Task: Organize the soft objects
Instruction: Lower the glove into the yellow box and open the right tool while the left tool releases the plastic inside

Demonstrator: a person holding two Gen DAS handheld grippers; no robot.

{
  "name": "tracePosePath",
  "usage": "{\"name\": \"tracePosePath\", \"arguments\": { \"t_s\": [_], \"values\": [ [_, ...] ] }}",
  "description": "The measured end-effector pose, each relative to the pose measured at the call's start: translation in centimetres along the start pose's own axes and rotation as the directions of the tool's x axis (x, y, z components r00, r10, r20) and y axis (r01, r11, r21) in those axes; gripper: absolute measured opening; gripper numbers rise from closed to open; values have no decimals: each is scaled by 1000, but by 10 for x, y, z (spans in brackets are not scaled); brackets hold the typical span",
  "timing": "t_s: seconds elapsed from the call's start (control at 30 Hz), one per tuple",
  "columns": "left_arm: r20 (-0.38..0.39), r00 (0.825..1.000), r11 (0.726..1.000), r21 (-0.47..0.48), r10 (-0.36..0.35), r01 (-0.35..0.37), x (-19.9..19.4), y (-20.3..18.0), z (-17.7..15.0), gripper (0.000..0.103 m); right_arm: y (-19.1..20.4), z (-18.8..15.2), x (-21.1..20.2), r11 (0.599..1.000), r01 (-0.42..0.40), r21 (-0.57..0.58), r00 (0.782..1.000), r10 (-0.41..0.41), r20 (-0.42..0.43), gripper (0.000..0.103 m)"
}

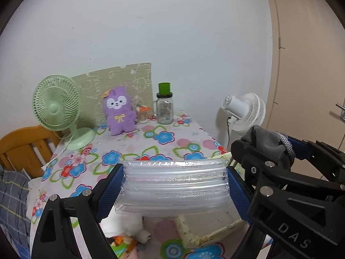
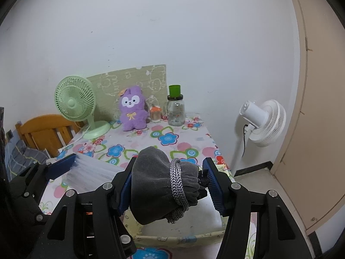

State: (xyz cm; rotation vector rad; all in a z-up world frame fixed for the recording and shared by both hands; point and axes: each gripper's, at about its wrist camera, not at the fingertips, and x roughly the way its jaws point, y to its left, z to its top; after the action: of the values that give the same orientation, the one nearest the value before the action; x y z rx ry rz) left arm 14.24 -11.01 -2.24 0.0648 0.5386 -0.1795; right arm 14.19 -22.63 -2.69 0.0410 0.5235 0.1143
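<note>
My left gripper (image 1: 175,185) is shut on a clear inflated air cushion (image 1: 174,187) and holds it above the flowered table (image 1: 129,149). My right gripper (image 2: 168,185) is shut on a grey drawstring pouch (image 2: 159,185) tied with a braided cord, held over a pale yellow box (image 2: 185,226). The box also shows in the left wrist view (image 1: 207,228), below the cushion. The right gripper with the pouch (image 1: 265,144) shows at the right of the left wrist view. The cushion (image 2: 92,172) shows at the left of the right wrist view. A purple plush toy (image 1: 118,111) sits at the table's back.
A green desk fan (image 1: 56,110), a glass jar with a green lid (image 1: 165,108) and a small orange-topped jar (image 1: 143,114) stand at the back. A white floor fan (image 1: 245,112) stands right of the table. A wooden chair (image 1: 23,146) is at the left. Small soft items (image 1: 129,235) lie under the cushion.
</note>
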Motion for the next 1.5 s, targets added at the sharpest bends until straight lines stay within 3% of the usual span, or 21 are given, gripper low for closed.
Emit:
{"name": "tracePosePath", "arguments": {
  "t_s": [0.7,1.13,1.33,1.43,1.5],
  "values": [
    [-75,993,994,53,-92,96,66,-32,10,92,-44,-5,54,995,89,52,994,-85,-74,63],
    [-165,975,987,42,-147,156,111,-42,4,93,-61,-13,87,989,130,63,983,-120,-141,63],
    [-204,965,983,45,-164,177,120,-46,3,101,-63,-14,94,989,128,67,982,-117,-147,63],
    [-222,963,985,38,-156,168,122,-45,3,103,-64,-14,94,990,124,69,983,-113,-144,65],
    [-230,959,983,31,-168,180,123,-43,3,103,-62,-13,95,990,128,59,982,-118,-147,72]
  ]
}}
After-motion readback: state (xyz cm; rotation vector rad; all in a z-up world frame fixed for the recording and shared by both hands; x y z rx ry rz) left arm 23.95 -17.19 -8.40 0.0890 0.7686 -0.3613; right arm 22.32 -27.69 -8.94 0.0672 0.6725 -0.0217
